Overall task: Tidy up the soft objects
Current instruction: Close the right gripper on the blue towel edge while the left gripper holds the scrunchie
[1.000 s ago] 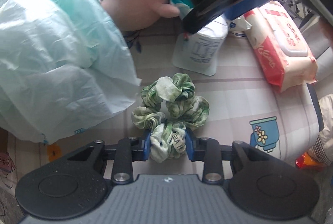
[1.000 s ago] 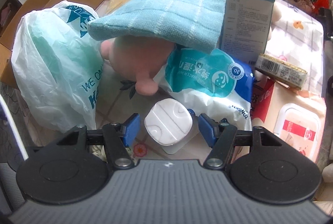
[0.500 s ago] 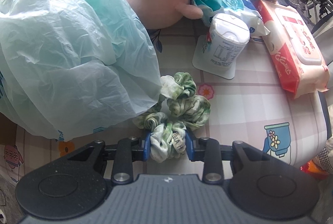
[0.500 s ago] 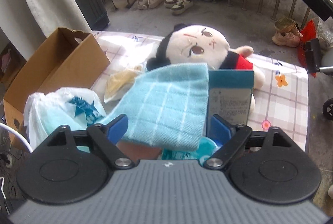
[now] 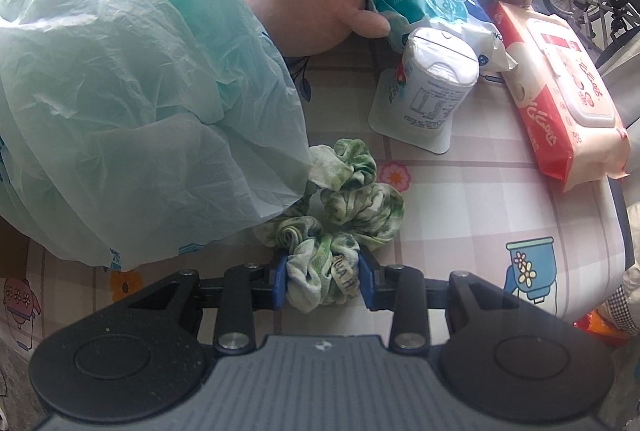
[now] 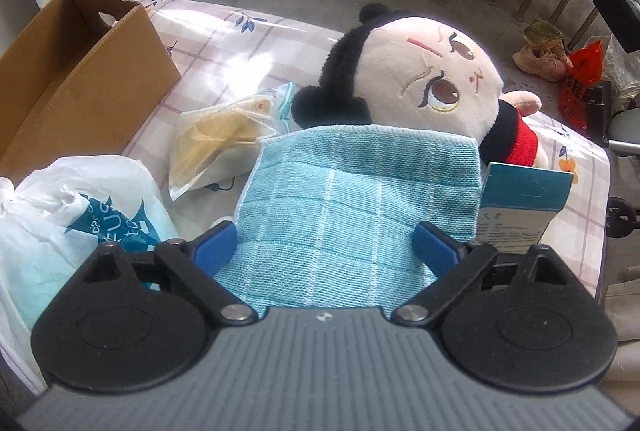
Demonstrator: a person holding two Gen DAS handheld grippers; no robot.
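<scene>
The left gripper (image 5: 322, 281) pinches the ruffled green-and-white fabric scrunchie (image 5: 344, 219) at its six o'clock fold; light and squashy, it should lift easily from there; the right gripper (image 6: 326, 245) is spread wide over the folded teal woven towel (image 6: 352, 199)

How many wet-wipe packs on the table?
2. The pink rectangular soft pack with a white flip lid lies at the table's right edge; the white-and-teal soft plastic pack lies beside the pink plush. More could be hidden under the blue towel.

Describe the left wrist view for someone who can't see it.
The left gripper pinches a green-and-white scrunchie lying on a checked tablecloth. A pale green plastic bag bulges beside it; a white tub and a pink wipes pack sit beyond.
</scene>
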